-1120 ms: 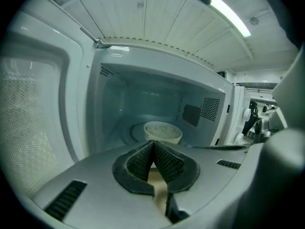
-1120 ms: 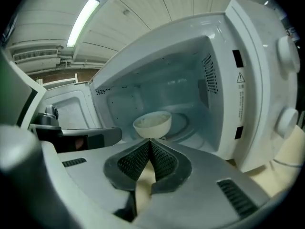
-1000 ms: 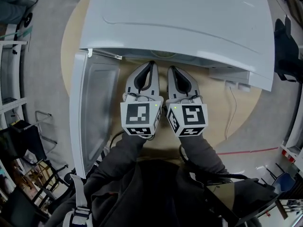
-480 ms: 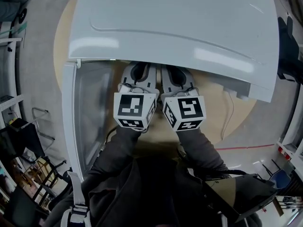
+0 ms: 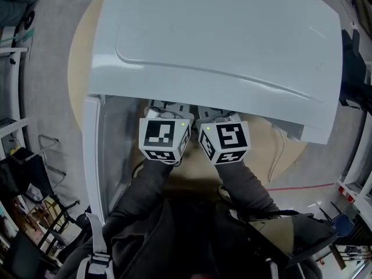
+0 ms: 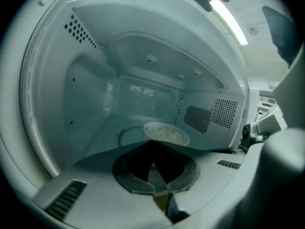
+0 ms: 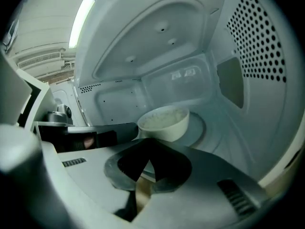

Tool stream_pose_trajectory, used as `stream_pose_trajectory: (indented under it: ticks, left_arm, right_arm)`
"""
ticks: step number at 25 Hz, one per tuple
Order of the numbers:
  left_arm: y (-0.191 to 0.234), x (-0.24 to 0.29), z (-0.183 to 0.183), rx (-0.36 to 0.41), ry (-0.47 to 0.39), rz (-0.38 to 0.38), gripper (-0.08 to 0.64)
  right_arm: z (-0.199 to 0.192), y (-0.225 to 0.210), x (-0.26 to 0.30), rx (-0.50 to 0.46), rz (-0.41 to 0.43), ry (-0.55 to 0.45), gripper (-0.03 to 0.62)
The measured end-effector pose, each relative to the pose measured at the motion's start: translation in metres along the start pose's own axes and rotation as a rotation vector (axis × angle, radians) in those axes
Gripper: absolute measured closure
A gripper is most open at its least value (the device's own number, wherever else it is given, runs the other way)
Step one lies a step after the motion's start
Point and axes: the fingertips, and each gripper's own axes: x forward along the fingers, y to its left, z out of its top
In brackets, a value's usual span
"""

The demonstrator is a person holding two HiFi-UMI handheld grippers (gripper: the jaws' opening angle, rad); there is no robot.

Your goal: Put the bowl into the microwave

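Both forearms, in dark sleeves [image 5: 145, 185], reach straight ahead side by side toward 12 o'clock. They angle slightly downward, with the two marker cubes [image 5: 164, 138] nearly touching. From the head view, the front halves of both tools are hidden under the white top of the microwave [image 5: 221, 45]. Its door [image 5: 113, 150] stands swung open at 9 o'clock of the hands. The microwave sits on a round tan table [image 5: 78, 57], and a white cable [image 5: 278, 150] trails over the table at 3 o'clock.

The left gripper [image 6: 152, 149] is inside the oven cavity with its jaws clenched together, tips meeting and nothing pinched between them. The right gripper [image 7: 148, 144] is beside it at 3 o'clock, also clamped tight and empty.

The bowl [image 6: 167, 133] is inside the microwave, upright on the glass turntable [image 7: 198, 130]. It lies just past both sets of tips, at about 12 to 1 o'clock from each. Whether either tip touches its wall cannot be told. It is a pale, round bowl filled nearly to the rim with something whitish and grainy. The perforated side wall of the cavity stands at 3 o'clock of the bowl.
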Motion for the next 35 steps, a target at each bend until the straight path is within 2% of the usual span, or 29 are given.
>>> stream_pose_trajectory:
  ticks: [6, 11, 17, 22, 24, 28, 31, 35]
  left_arm:
    - [-0.002, -0.008, -0.007, -0.011, 0.024, 0.004, 0.551]
    - [-0.016, -0.036, -0.006, -0.026, 0.011, -0.008, 0.551]
    - [-0.074, -0.115, -0.02, -0.07, -0.02, -0.028, 0.551]
    - [-0.131, -0.199, 0.044, 0.017, -0.221, -0.009, 0.551]
    - [-0.146, -0.244, 0.063, 0.067, -0.275, 0.017, 0.551]
    - [-0.17, -0.3, 0.063, 0.16, -0.274, 0.047, 0.551]
    - [-0.175, -0.316, 0.052, 0.186, -0.252, 0.054, 0.551]
    - [-0.173, -0.328, 0.07, 0.233, -0.31, 0.042, 0.551]
  right_arm:
    - [-0.007, 0.005, -0.009, -0.009, -0.014, 0.017, 0.584]
    - [-0.016, 0.022, -0.035, 0.014, 0.003, 0.006, 0.584]
    - [-0.04, 0.053, -0.119, 0.004, 0.059, 0.012, 0.584]
    - [0.007, 0.087, -0.207, -0.126, 0.097, -0.15, 0.584]
    - [0.022, 0.11, -0.246, -0.161, 0.11, -0.192, 0.584]
    - [0.038, 0.132, -0.302, -0.132, 0.129, -0.253, 0.584]
    - [0.032, 0.141, -0.319, -0.141, 0.11, -0.271, 0.584]
    - [0.033, 0.156, -0.327, -0.17, 0.082, -0.312, 0.584]
